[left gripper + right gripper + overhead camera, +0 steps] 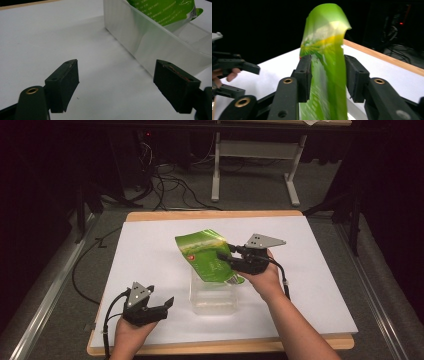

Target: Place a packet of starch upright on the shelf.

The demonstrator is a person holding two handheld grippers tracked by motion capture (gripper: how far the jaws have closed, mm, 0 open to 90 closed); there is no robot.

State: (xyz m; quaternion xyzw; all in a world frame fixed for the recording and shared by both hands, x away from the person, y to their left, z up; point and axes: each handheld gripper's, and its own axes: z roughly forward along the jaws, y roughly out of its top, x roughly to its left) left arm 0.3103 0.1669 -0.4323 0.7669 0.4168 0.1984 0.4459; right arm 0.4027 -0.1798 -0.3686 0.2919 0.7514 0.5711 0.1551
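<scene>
A green foil bag [207, 255] hangs tilted over a clear plastic container [212, 297] in the middle of the white tabletop [150, 250], its lower end dipping into the container. My right gripper [224, 251] reaches the bag from the right. In the right gripper view the blurred bag [327, 50] runs up between the jaws of my right gripper [327, 75], which stand wider than the thin bag. My left gripper [169, 302] rests near the front left edge, open and empty. In the left gripper view my left gripper [117, 80] points past the container [150, 47] at bare table.
The left gripper [252, 80] and a fingertip show at the left of the right gripper view. Behind the table stand a white metal frame [216, 170] and floor cables [170, 185]. A wooden rim [215, 214] borders the tabletop.
</scene>
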